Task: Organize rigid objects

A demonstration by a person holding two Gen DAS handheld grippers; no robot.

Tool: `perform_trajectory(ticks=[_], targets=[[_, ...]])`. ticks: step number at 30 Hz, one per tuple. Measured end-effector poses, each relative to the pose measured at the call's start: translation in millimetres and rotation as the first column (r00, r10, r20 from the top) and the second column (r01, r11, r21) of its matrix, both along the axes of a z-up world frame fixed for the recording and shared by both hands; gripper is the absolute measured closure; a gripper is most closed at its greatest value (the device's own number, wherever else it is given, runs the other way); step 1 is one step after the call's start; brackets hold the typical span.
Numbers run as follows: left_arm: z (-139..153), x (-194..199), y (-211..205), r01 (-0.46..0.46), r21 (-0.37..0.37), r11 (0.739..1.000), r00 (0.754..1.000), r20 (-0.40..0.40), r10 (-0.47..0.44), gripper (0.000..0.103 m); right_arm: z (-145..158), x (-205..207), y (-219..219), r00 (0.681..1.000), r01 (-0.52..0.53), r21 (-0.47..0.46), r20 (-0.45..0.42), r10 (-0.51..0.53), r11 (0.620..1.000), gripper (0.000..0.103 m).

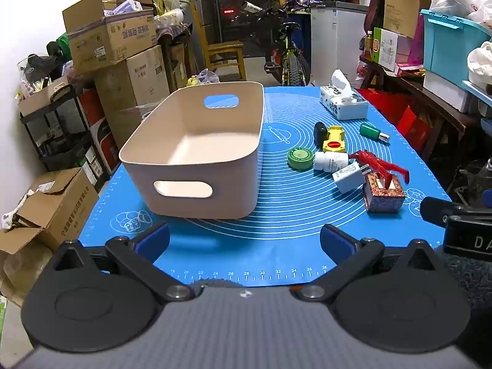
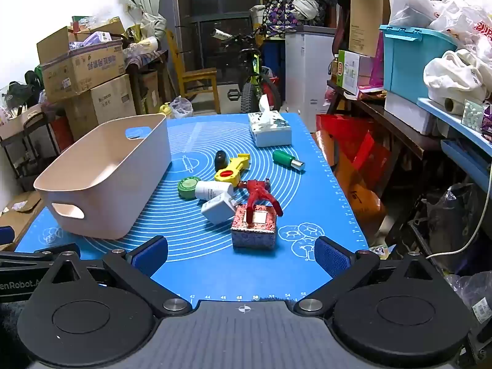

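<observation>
An empty beige bin (image 1: 196, 150) (image 2: 104, 178) stands on the left of the blue mat (image 1: 276, 215) (image 2: 196, 264). Right of it lies a cluster: a patterned small box (image 1: 383, 195) (image 2: 254, 227), a red figure (image 1: 381, 163) (image 2: 259, 192), a white charger (image 1: 349, 176) (image 2: 219, 207), a white bottle (image 1: 330, 160) (image 2: 213, 189), a green round tin (image 1: 299, 157) (image 2: 188, 187), a yellow tool (image 1: 333, 140) (image 2: 232, 170), a black object (image 1: 320, 129) (image 2: 220, 159) and a green bottle (image 1: 373, 131) (image 2: 287, 160). My left gripper (image 1: 244, 241) and right gripper (image 2: 241, 253) are open and empty at the near mat edge.
A tissue box (image 1: 343, 101) (image 2: 269, 126) sits at the mat's far end. Cardboard boxes (image 1: 113, 37) and a black shelf are stacked left. A cluttered bench with a teal crate (image 2: 412, 58) runs along the right. A bicycle (image 2: 255, 73) and chair stand behind.
</observation>
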State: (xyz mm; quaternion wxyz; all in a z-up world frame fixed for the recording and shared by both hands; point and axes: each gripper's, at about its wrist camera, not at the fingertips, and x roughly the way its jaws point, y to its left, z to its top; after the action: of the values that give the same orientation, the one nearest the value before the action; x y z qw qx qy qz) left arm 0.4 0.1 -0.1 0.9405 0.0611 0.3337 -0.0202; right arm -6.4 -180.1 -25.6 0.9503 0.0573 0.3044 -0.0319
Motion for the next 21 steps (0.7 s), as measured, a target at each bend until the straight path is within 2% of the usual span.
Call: perform_trajectory(ticks=[1, 21], targets=[[0.1, -1.1, -0.1, 0.004, 0.002, 1.0, 1.0, 0.019, -0.005, 0.0, 0.1, -0.1, 0.2, 1.0, 0.0, -0.003, 0.001, 0.0, 1.0, 0.002], [0.0, -3.4, -4.8, 0.017, 0.027, 0.999, 1.0, 0.015, -0.017, 0.0, 0.4, -0.3, 1.4, 1.0, 0.0, -0.014, 0.005, 0.0, 1.0, 0.002]])
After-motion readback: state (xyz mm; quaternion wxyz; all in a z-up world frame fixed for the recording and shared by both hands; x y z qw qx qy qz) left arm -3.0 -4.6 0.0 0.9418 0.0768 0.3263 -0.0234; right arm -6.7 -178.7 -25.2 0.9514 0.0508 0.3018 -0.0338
